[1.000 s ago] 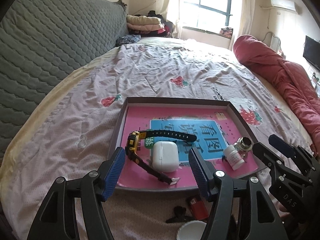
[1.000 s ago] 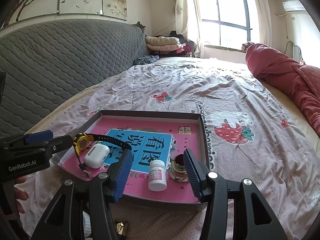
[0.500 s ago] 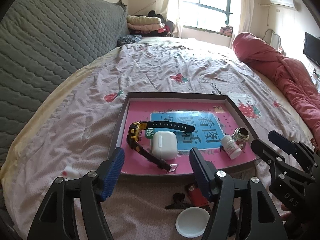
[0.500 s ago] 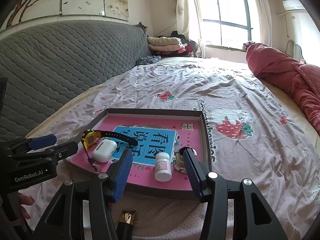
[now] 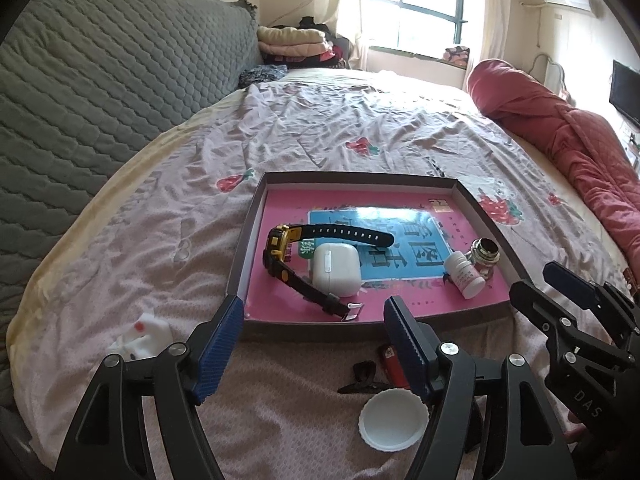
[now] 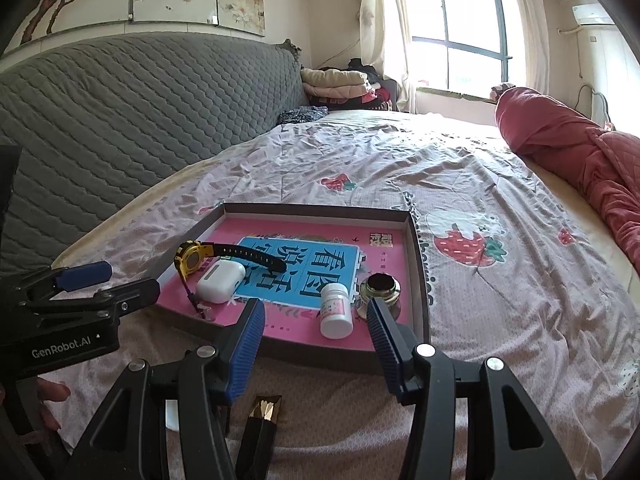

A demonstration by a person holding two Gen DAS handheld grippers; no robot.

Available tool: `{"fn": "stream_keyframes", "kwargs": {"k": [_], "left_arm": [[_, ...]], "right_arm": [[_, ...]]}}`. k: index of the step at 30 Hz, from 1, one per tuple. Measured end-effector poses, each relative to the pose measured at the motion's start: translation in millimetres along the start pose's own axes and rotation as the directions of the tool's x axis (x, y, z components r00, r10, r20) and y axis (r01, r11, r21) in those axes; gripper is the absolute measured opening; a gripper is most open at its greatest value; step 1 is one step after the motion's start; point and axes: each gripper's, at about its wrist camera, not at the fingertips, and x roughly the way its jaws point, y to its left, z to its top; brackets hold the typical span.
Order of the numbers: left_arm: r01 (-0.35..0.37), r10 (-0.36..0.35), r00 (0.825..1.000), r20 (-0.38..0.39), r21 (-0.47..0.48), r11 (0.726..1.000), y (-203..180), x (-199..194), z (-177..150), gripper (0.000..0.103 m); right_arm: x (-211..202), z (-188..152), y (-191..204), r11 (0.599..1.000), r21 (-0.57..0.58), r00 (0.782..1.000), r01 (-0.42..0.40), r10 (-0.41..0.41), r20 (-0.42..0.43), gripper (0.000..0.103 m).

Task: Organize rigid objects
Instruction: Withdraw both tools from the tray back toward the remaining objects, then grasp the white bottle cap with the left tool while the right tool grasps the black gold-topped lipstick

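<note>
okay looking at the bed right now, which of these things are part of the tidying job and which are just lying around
Part of the job:
tray
watch
earbuds case
pill bottle
glass jar
white lid
red lighter
black hair clip
white toy

Just lying about:
red quilt
folded blankets
bedsheet

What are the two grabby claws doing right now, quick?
Left gripper: open, holding nothing, above the bed in front of the tray.
Right gripper: open, holding nothing, near the white bottle.
</note>
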Motion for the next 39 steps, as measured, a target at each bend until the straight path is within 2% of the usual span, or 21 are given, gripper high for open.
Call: {"fn": "stream_keyframes", "kwargs": {"k": [22, 39], "left_arm": [[-0.024, 0.024, 0.999, -0.025, 0.001, 1.0, 4, -11, -16, 0.075], [-0.009, 0.011, 0.996, -0.094, 0.019, 1.0, -6, -17, -42, 0.075]], "right_arm": [[-11, -17, 0, 1.0, 0.013, 0.999, -0.024, 0.024, -0.044, 0.053], [-20, -39, 4, 0.999, 0.03, 0.993, -0.04, 0.043, -0.113, 0.053]]}}
